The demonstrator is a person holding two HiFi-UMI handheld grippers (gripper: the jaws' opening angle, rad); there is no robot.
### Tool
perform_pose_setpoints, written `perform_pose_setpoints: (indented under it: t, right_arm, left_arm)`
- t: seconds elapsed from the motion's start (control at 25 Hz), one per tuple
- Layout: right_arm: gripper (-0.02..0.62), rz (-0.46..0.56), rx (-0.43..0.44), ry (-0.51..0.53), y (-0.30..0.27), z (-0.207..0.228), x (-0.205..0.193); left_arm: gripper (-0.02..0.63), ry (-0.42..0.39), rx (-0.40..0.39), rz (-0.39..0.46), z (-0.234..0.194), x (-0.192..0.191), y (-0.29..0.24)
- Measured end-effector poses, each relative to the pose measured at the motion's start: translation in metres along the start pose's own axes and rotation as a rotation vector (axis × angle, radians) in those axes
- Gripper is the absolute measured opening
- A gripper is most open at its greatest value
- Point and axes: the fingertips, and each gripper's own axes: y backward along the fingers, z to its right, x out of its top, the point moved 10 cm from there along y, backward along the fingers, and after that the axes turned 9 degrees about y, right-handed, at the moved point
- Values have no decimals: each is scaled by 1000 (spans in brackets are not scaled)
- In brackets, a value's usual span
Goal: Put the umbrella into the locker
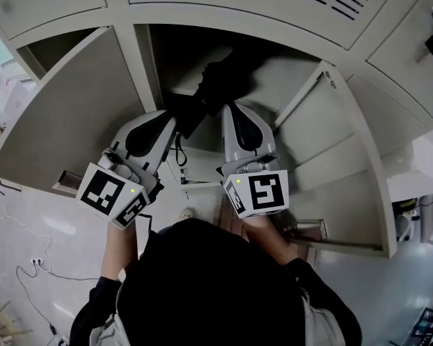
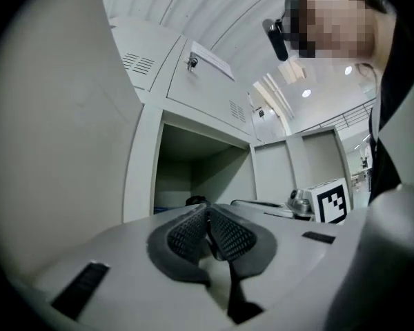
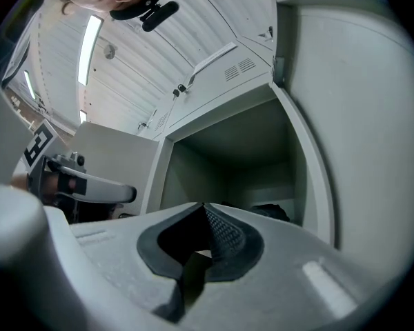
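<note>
One black umbrella (image 1: 218,85), folded up, lies slantwise inside the open grey locker (image 1: 202,19). Two doors (image 1: 65,121) stand open, one on each side. Two grippers point in. The left gripper (image 2: 207,209) has its jaws clenched on nothing, and the right gripper's (image 3: 205,207) jaws meet likewise.

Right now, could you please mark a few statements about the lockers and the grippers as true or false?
1. The black umbrella lies in the open locker compartment. True.
2. The left gripper has its jaws wide apart. False: they are together, with nothing between them.
3. The locker door at the right is closed. False: it stands open.
4. The right gripper points toward that compartment. True.
</note>
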Motion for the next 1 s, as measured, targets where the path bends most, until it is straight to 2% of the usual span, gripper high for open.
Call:
perform_pose_setpoints:
  t: [0.12,0.28,0.36,0.64,1.0]
  right_arm:
    - [3,10,6,-4,1,-3,2]
    - [3,17,10,-8,3,-6,4]
    - [3,18,7,-4,4,-6,4]
    - [3,10,-26,16,15,-3,6]
    - [3,-15,-75,33,30,0,12]
  left_arm:
    - [11,5,-29,-35,-2,-4,12]
    - [8,-90,-53,-150,6,-15,13]
    - [8,-111,-69,-174,11,-18,8]
    - [6,-111,-119,-145,21,-26,-28]
    - [6,-50,-174,-127,24,-36,-100]
